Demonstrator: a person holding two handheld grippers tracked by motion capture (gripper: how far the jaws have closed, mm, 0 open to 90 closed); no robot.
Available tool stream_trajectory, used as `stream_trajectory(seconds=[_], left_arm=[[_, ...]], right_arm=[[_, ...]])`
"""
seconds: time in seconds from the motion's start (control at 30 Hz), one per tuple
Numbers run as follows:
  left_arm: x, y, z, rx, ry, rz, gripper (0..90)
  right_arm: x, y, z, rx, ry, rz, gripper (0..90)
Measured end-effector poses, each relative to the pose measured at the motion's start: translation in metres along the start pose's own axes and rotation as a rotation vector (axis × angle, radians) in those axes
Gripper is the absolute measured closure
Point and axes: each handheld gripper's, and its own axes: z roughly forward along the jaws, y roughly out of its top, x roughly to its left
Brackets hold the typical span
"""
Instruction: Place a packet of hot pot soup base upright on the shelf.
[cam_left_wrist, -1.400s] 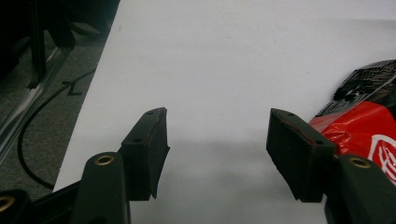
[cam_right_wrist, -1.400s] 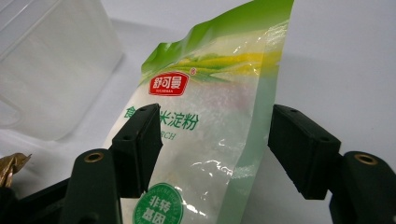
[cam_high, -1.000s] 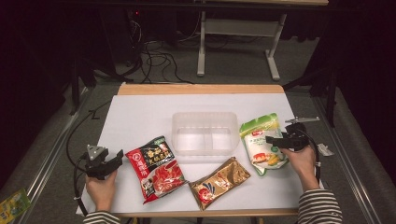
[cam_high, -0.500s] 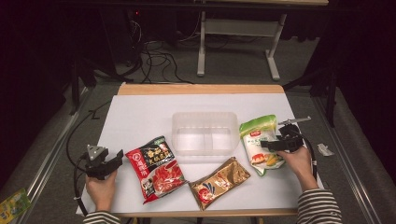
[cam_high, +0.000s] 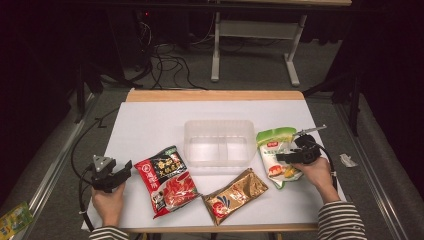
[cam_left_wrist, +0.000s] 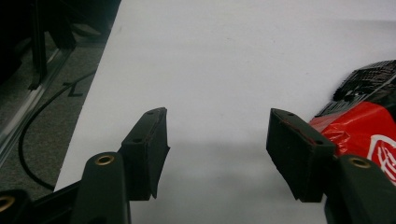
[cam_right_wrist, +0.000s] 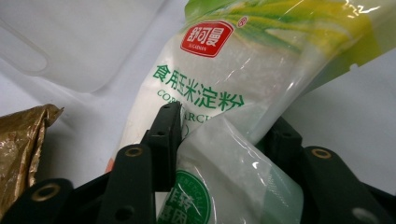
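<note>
High view: a white-topped desk (cam_high: 150, 120) with a pale wooden far edge stands on grey carpet, with black cables and a grey desk frame in the dark room behind. Nearest, at lower left, the left tongs (cam_high: 122, 174) are held open over bare desk, with nothing between the jaws. At lower centre lie a red and black plastic noodle packet (cam_high: 167, 181) and a crinkled gold foil pouch (cam_high: 235, 195). At centre right, the right tongs (cam_high: 276, 157) have just been closing and grip the green and white plastic bag of corn starch (cam_high: 276, 155) across its near half. The bag lies flat, its long axis running near to far, green top towards the frame's top. Just left of it sits a clear plastic rectangular tub (cam_high: 219, 142).
</note>
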Motion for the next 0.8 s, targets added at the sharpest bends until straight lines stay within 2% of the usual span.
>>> stream_trajectory(seconds=[0.2,0.4,0.6,0.7,0.8], left_arm=[[0.0,0.0,0.0,0.002,-0.002,0.0,39.1],[0.0,0.0,0.0,0.003,-0.005,-0.002,39.1],[0.001,0.0,0.0,0.003,-0.007,-0.002,39.0],[0.001,0.0,0.0,0.002,-0.007,-0.002,39.1],[0.001,0.0,0.0,0.003,-0.007,-0.001,39.1]], right_arm=[[0.004,0.002,-0.001,0.006,-0.001,-0.023,68.4],[0.004,0.0,-0.002,-0.018,0.006,-0.03,72.1],[0.009,-0.001,-0.004,-0.042,-0.008,-0.044,75.6],[0.01,-0.005,-0.006,-0.086,-0.004,-0.045,76.8],[0.01,-0.008,-0.009,-0.106,-0.009,-0.038,77.4]])
